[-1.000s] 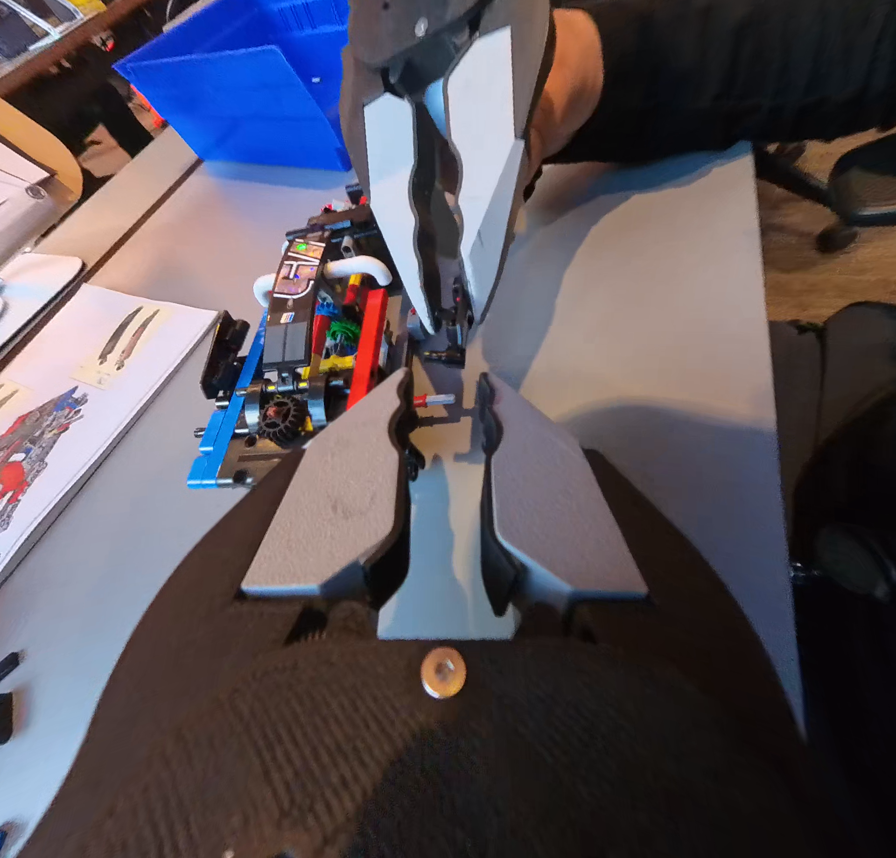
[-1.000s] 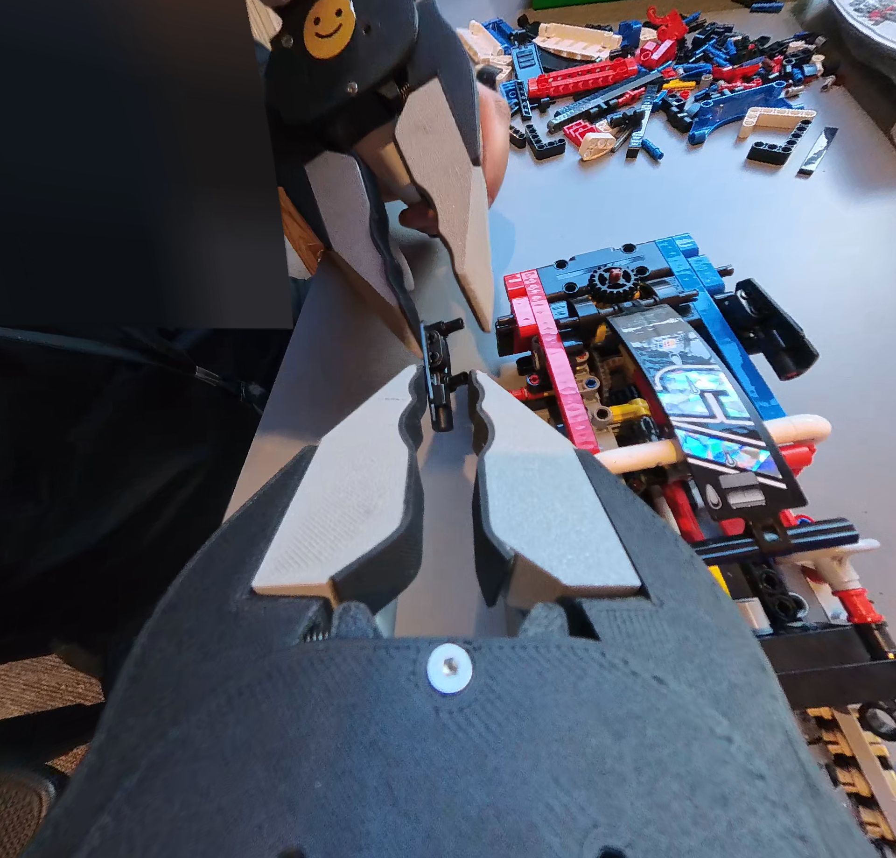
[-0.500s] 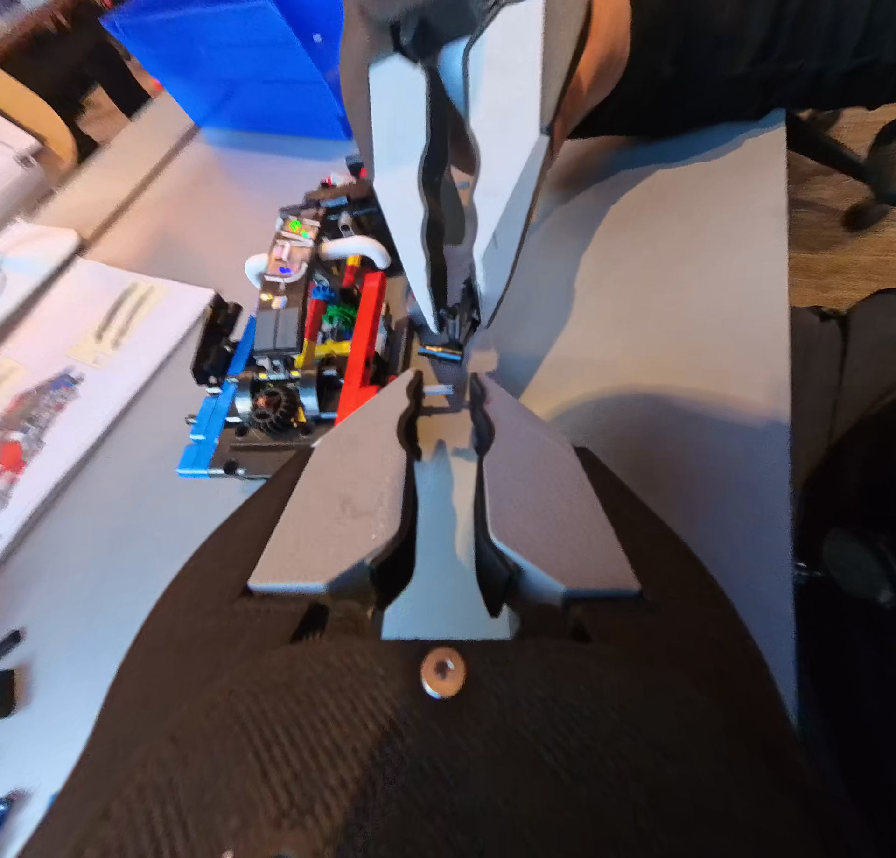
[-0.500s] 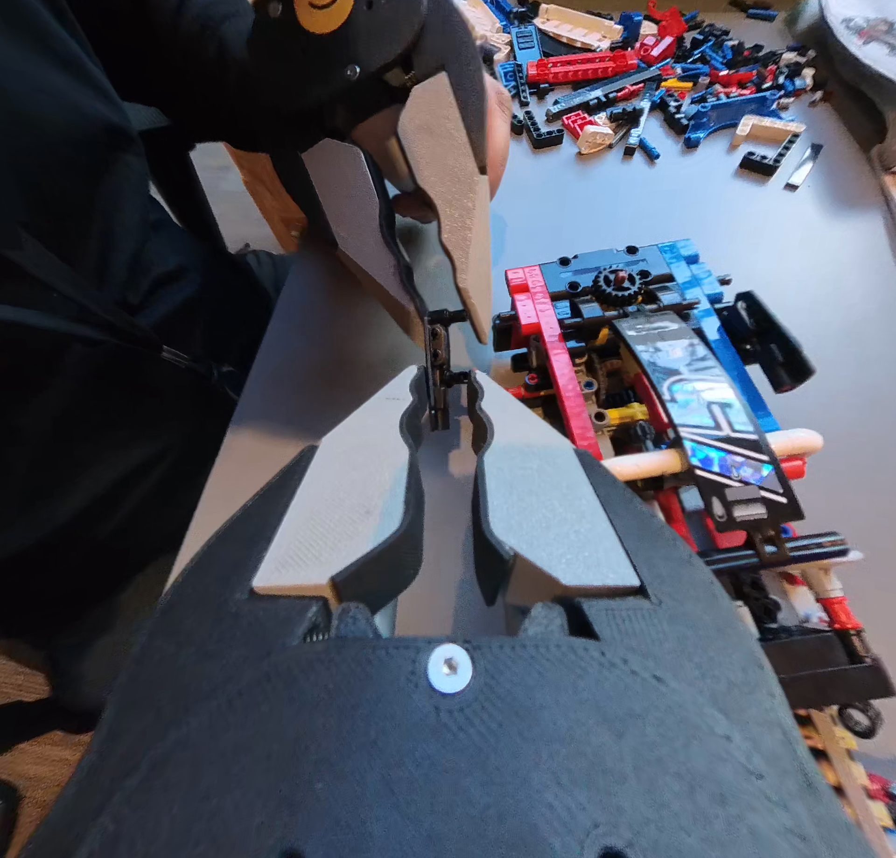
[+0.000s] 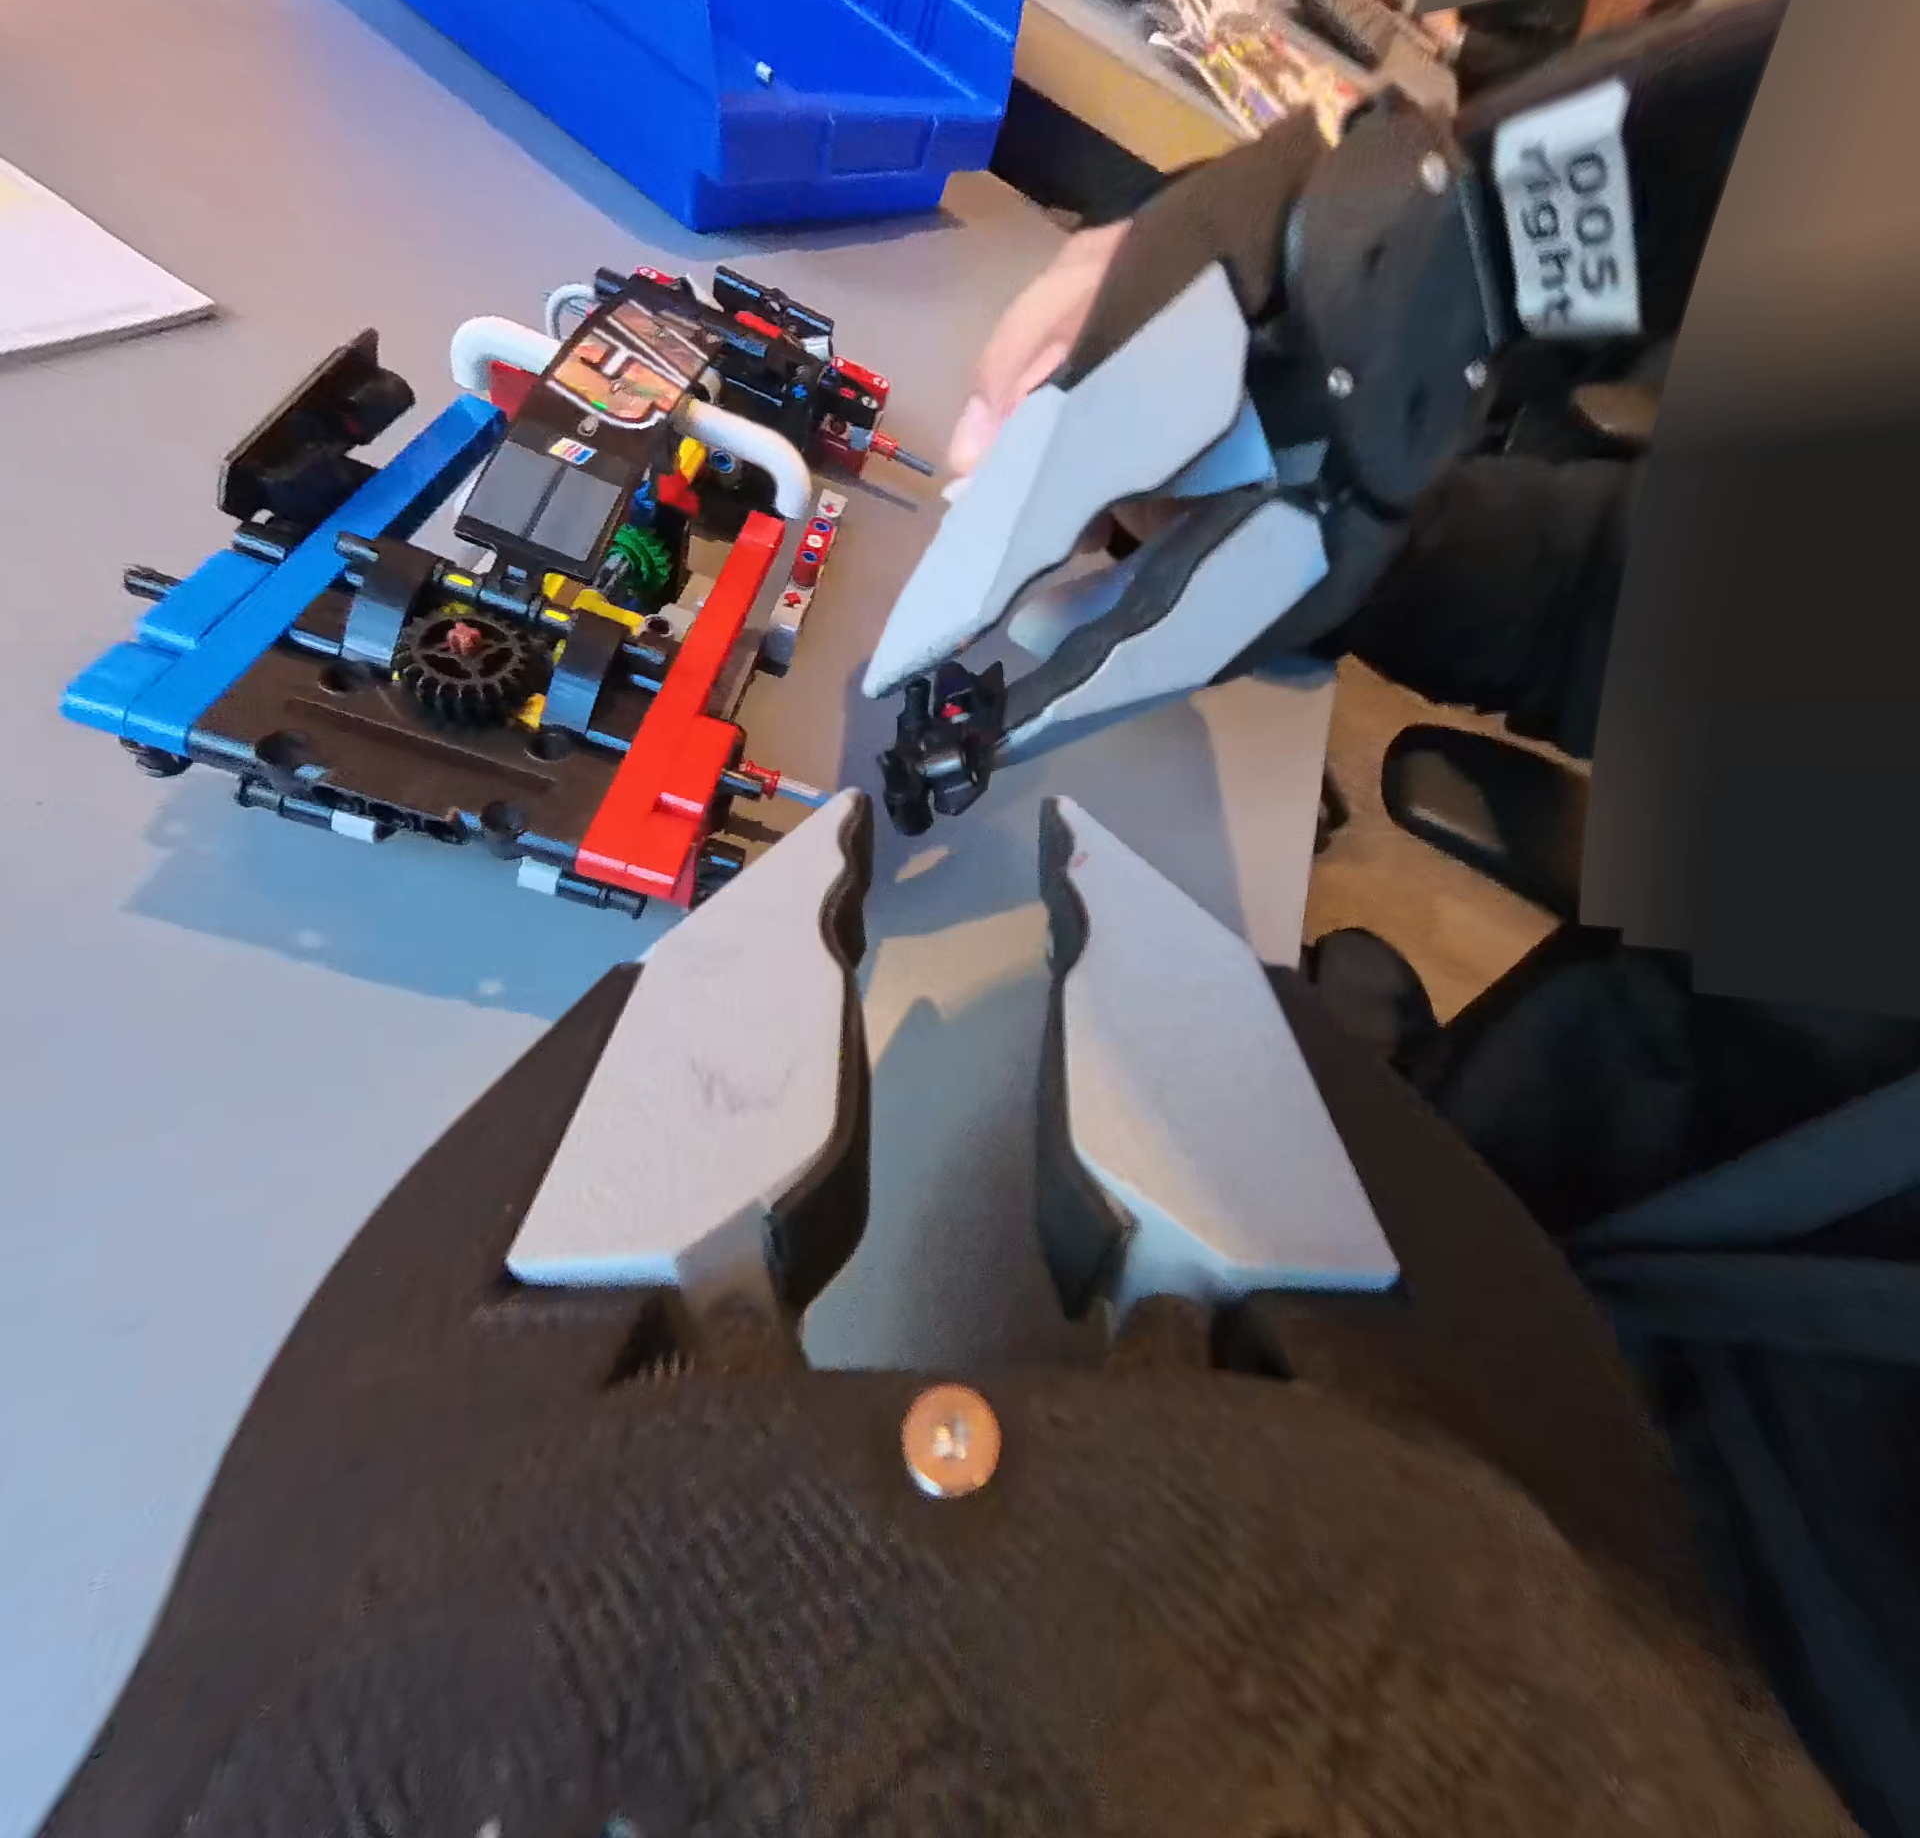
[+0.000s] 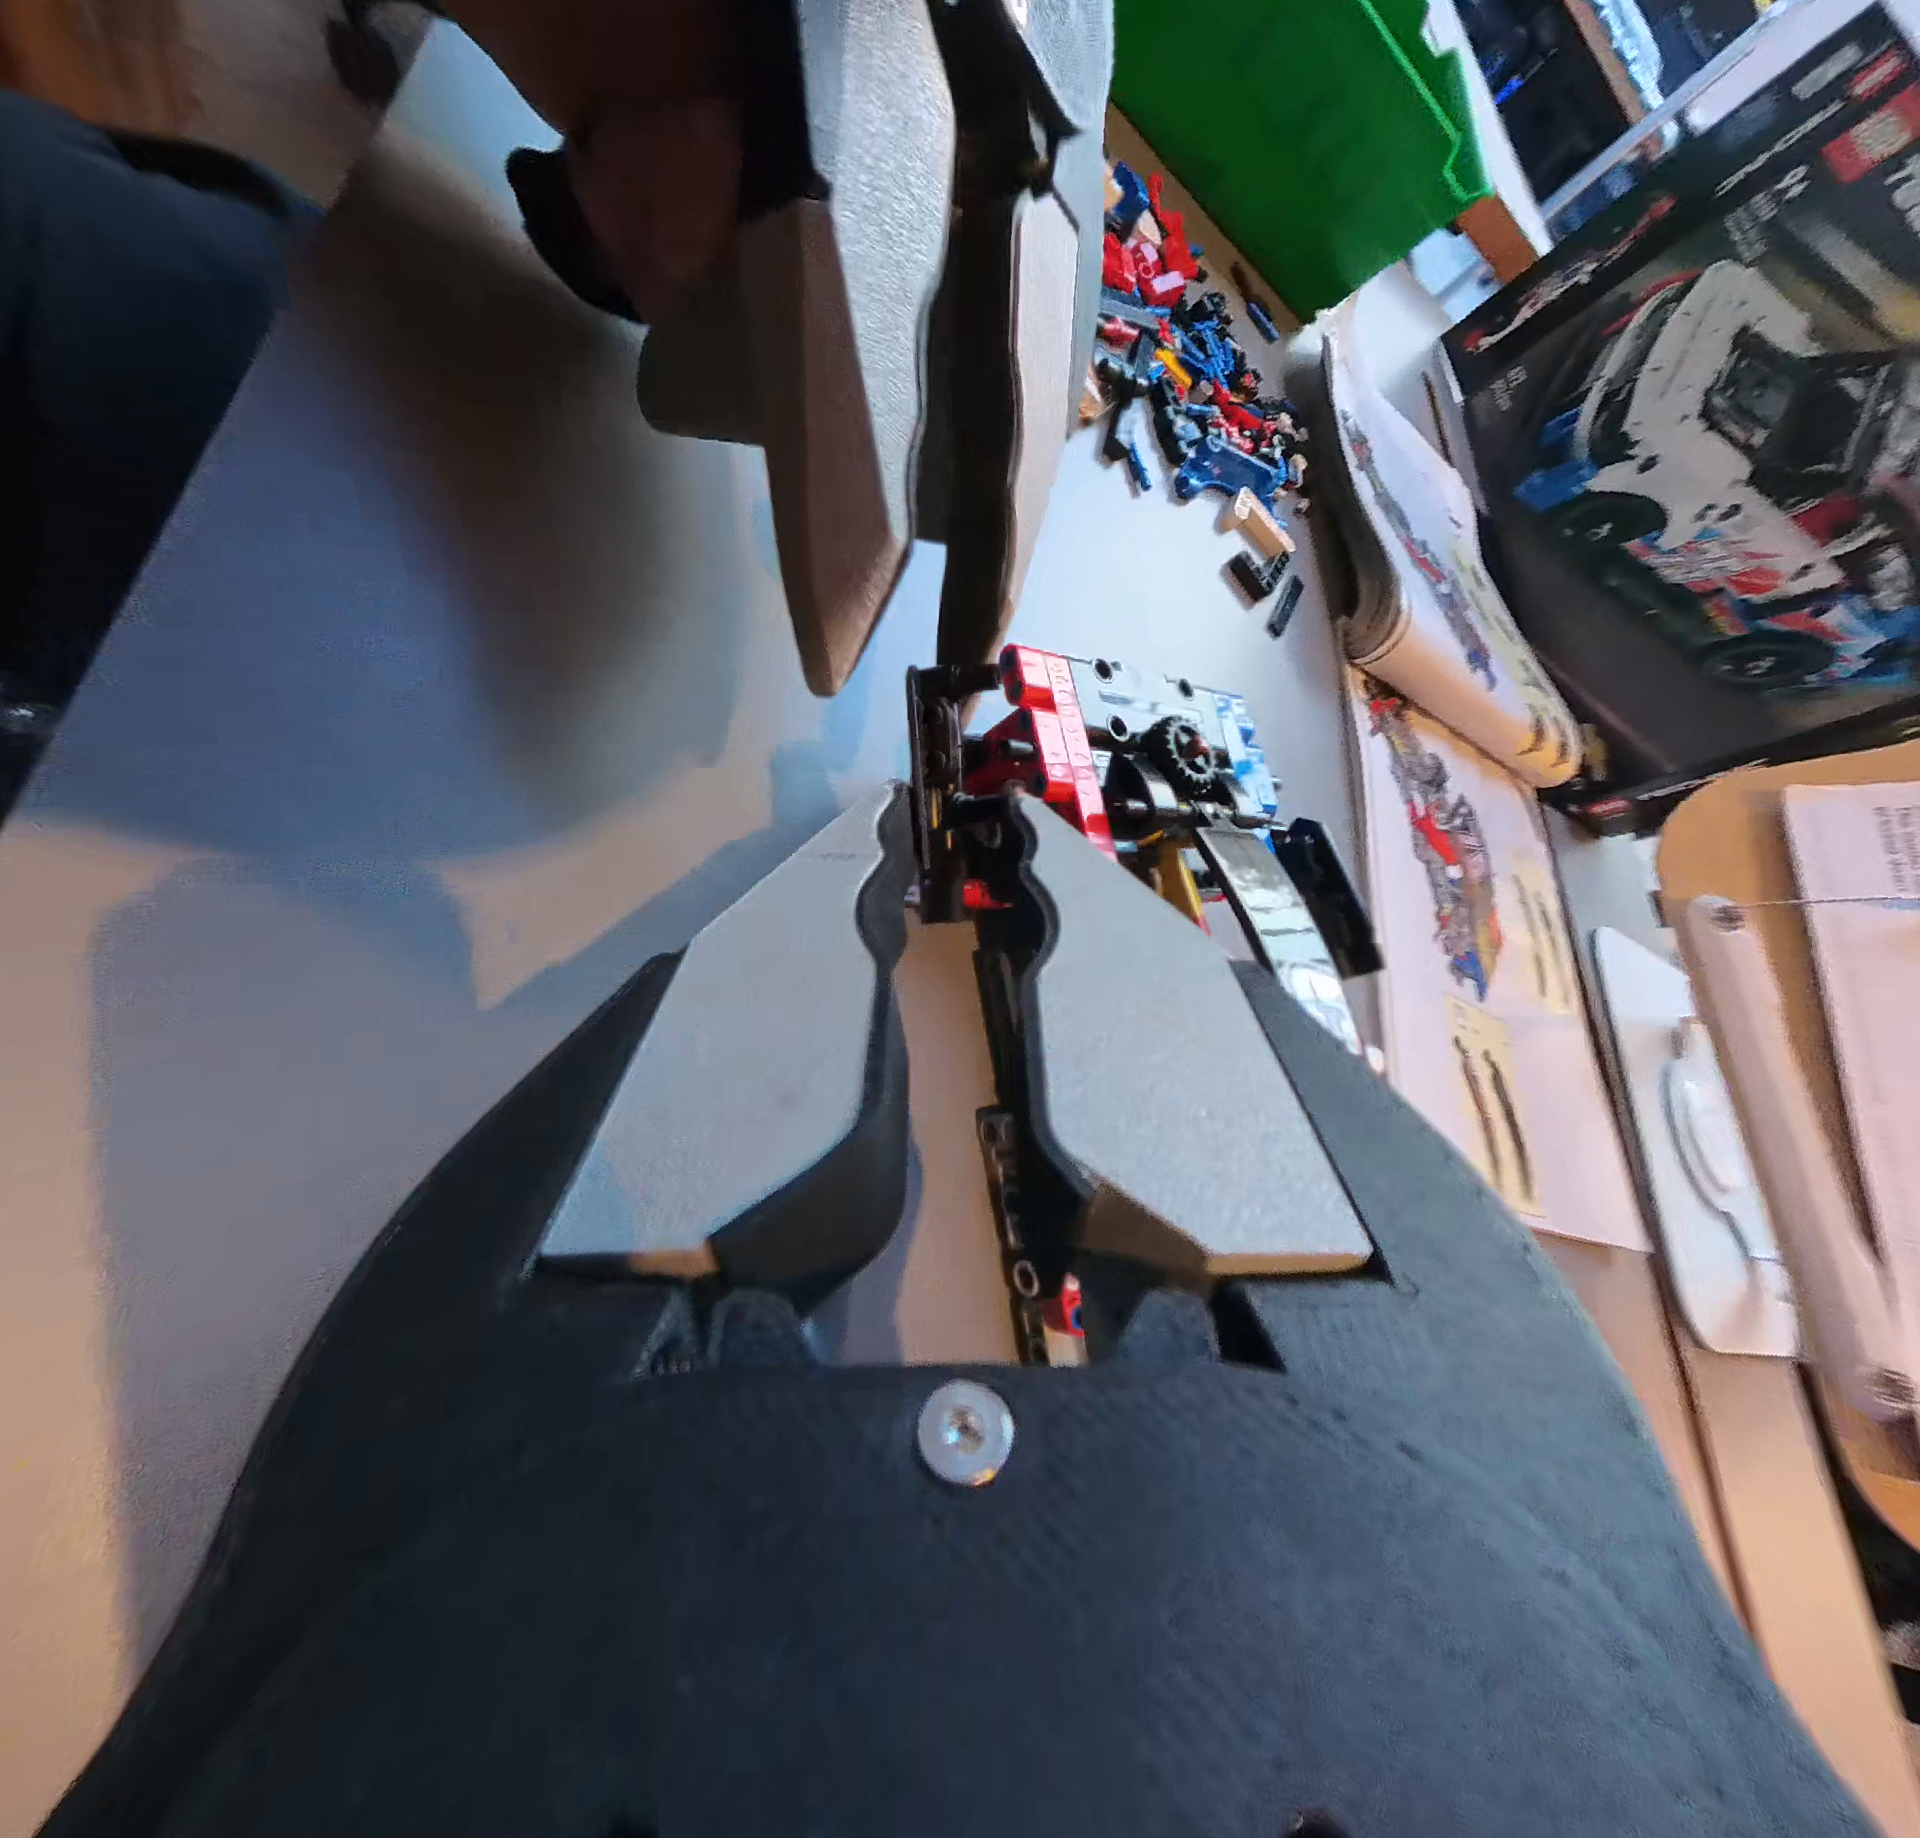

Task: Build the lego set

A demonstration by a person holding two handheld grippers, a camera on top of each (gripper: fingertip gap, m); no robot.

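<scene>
The part-built lego car (image 5: 468,583), with a blue side, a red side and a black gear, sits on the grey table (image 5: 312,1061). It also shows in the right wrist view (image 6: 1143,739). My right gripper (image 6: 958,809) is shut on a small black lego piece (image 6: 940,832) with a red spot. It holds the piece just above the table, right of the car's red side. The left wrist view shows the right gripper (image 5: 935,718) and the piece (image 5: 940,744) too. My left gripper (image 5: 951,817) is open and empty, just short of the piece. It hangs above the piece in the right wrist view (image 6: 894,666).
A blue bin (image 5: 727,53) stands behind the car. An instruction booklet (image 6: 1455,905), a lego box (image 6: 1714,417), a green bin (image 6: 1278,95) and a pile of loose pieces (image 6: 1195,386) lie beyond. The table edge (image 5: 1288,853) is close on the right. Only a small space, under 4 cm, lies between the two pairs of fingers.
My left gripper has drawn back from the black piece and opened a little wider; the small pin at its tips is gone. My right gripper has rolled over, still holding the piece.
</scene>
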